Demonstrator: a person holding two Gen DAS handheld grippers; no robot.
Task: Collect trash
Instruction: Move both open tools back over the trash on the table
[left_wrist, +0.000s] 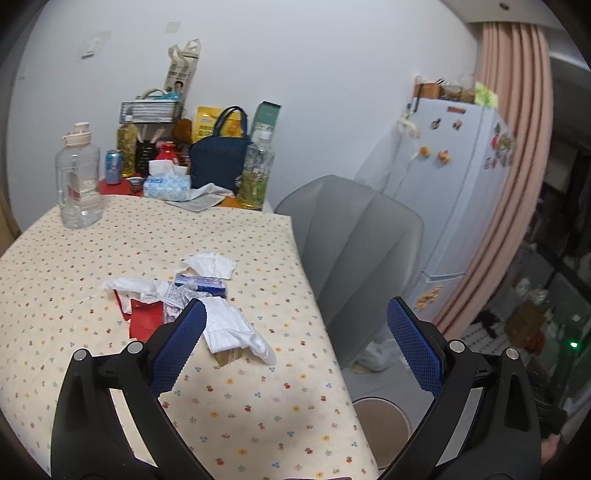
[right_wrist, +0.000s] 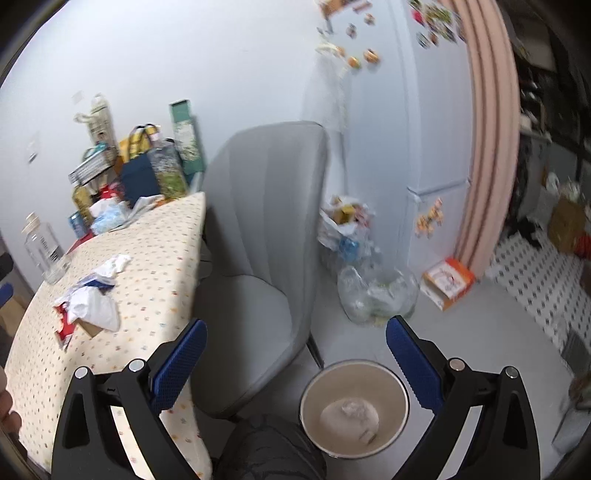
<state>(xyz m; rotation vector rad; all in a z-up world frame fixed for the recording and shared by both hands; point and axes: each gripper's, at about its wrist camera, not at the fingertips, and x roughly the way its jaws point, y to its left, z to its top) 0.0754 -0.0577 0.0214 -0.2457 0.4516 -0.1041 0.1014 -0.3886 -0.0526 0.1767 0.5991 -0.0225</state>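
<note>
Step in hand, as judged: between pickups, some trash already binned.

Left gripper (left_wrist: 295, 325) spread wide, empty, hovering above table (left_wrist: 258, 406) edge, near trash pile (left_wrist: 184, 295): white tissues, red wrapper, blue packet, small brown box.

Right gripper (right_wrist: 295, 343) also spread wide, empty, over floor above bin (right_wrist: 314, 384); 1 crumpled wad inside.

Grey chair (right_wrist: 258, 221) between table and bin.

Next move likely: lower left tongs onto nearest tissue, close, carry to bin.

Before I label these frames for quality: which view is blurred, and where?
Left wrist view: sharp on the trash pile, with fisheye bending at the edges. Right wrist view: motion blur smears the fridge and the clear bag.
</note>
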